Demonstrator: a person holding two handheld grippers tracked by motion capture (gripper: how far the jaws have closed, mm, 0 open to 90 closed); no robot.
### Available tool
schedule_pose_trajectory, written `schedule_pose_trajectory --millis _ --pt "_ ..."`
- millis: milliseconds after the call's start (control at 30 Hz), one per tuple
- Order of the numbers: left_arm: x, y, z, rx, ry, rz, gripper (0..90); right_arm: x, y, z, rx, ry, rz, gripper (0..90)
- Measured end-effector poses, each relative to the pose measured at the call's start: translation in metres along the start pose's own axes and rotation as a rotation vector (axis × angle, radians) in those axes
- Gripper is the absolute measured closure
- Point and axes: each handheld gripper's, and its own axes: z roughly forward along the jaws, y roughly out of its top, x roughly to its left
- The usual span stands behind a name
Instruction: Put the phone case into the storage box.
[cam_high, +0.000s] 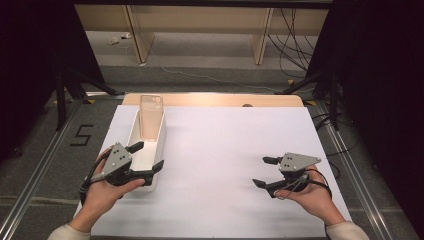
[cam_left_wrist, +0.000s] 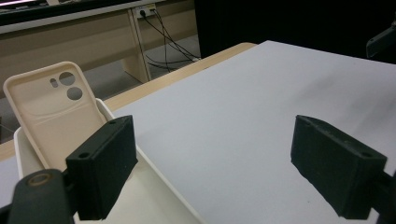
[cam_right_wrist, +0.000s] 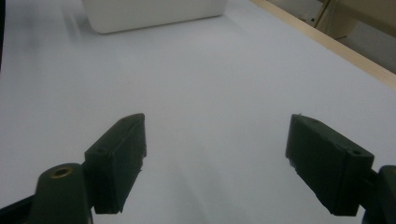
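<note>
Matt white sheet across the worktop (cam_high: 225, 165), smooth and paper-like, with a pale wood edge showing along the top of the frame in the high view. At left, the white bin (cam_high: 149, 145) looks like smooth plastic with a faint sheen on its rim. Standing in it, the phone case (cam_left_wrist: 51, 107) reads as cream, soft-looking rubbery plastic, matt, with clean cut-outs near its upper left. The left claw (cam_high: 148, 156) has black matt jaws, slightly grainy plastic, topped by a dull grey plate. The right claw (cam_high: 265, 171) has the same matt black jaws and a grey plate that looks like flat metal. Floor at far left is rough grey carpet.
</note>
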Motion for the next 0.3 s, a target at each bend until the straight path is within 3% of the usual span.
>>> schedule_pose_trajectory --millis 300 --pt "-0.0007 -0.0006 0.0004 0.003 -0.002 -0.001 14.1 -0.0006 0.0003 -0.0007 -0.006 -0.001 -0.001 21.6"
